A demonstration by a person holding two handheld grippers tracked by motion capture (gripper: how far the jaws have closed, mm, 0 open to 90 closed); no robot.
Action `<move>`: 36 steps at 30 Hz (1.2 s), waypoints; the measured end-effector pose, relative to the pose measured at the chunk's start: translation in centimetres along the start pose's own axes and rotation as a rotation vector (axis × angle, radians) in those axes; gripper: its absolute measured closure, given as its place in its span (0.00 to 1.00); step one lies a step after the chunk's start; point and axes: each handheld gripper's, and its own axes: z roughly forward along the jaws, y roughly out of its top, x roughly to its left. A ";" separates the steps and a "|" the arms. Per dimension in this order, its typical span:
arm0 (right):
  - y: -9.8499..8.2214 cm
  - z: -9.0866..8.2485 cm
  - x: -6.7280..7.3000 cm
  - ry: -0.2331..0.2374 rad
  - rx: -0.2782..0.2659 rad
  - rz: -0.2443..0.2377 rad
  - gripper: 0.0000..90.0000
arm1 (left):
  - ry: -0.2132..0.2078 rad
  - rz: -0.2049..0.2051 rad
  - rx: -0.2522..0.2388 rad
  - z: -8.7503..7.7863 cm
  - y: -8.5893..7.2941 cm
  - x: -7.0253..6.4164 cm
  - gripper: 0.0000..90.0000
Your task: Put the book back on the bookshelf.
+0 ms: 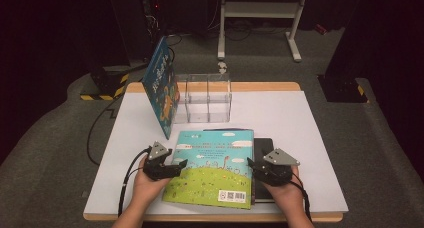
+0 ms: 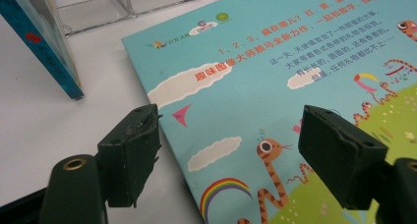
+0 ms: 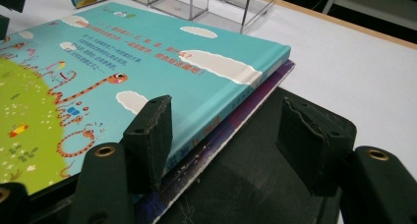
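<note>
Both tongs are gaping, gripping nothing. Left tongs (image 2: 228,135) straddle the left edge of the flat turquoise picture book (image 1: 215,165) on the white worktop (image 1: 310,138); right tongs (image 3: 236,135) straddle its right edge, atop darker books.

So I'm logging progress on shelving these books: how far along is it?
One blue book already leans against the clear divider rack. In hand: the left gripper and right gripper, jaws open, flank the teal picture book, which lies flat on a stack. Still left: gripping and standing it, then the purple book and the black one beneath.
</note>
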 end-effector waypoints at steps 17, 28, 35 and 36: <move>-0.2 -0.1 0.0 0.004 0.004 0.001 0.45 | -0.025 -0.104 0.014 -0.1 -0.5 1.3 0.24; -0.3 -0.1 0.0 0.006 0.000 0.000 0.45 | -0.056 -0.130 0.061 0.4 -0.8 1.0 0.21; -0.3 -0.1 0.0 0.008 -0.003 0.001 0.45 | -0.048 -0.149 0.062 0.4 -0.7 1.0 0.25; -0.3 -0.1 0.0 0.006 -0.003 -0.001 0.45 | -0.048 -0.148 0.063 0.4 -0.7 1.0 0.25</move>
